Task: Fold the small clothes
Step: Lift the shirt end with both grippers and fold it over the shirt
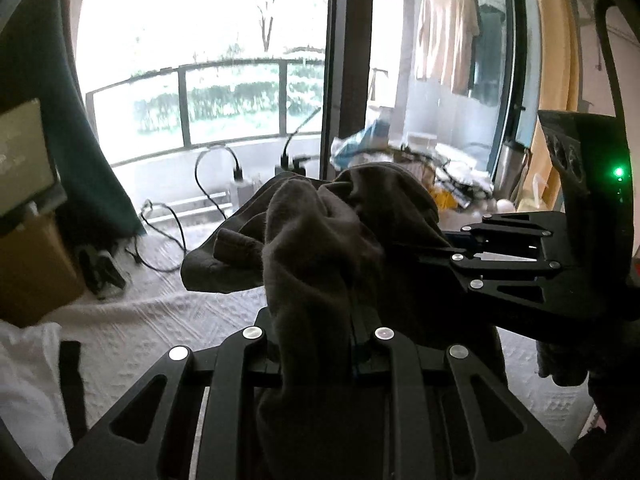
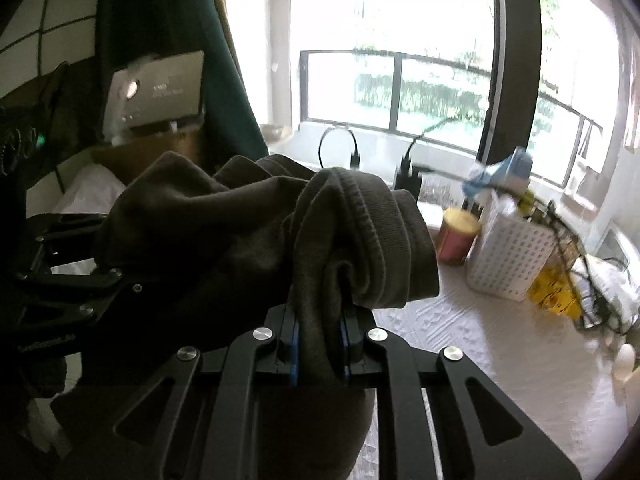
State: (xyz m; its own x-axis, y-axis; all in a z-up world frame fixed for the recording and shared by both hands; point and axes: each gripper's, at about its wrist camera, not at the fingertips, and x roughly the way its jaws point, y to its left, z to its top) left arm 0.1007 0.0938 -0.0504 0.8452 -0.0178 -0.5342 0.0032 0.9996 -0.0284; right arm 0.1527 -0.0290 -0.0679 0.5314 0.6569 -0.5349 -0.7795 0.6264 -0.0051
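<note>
A dark grey-brown garment point(image 1: 320, 240) hangs bunched in the air above a white textured cloth surface point(image 1: 168, 320). My left gripper point(image 1: 320, 320) is shut on one part of it, and fabric drapes over its fingers. My right gripper point(image 2: 318, 320) is shut on a thick fold with a stitched hem point(image 2: 360, 220). The right gripper also shows in the left wrist view point(image 1: 440, 248), coming in from the right and close beside the left one. The left gripper shows at the left edge of the right wrist view point(image 2: 96, 276), buried in the cloth.
A white perforated basket point(image 2: 512, 256) and a red-and-yellow can point(image 2: 456, 240) stand to the right. A cardboard box point(image 1: 32, 264) with a grey device sits at the left. Black cables point(image 1: 168, 232) and chargers lie by the window. White fabric point(image 1: 28, 360) lies at the lower left.
</note>
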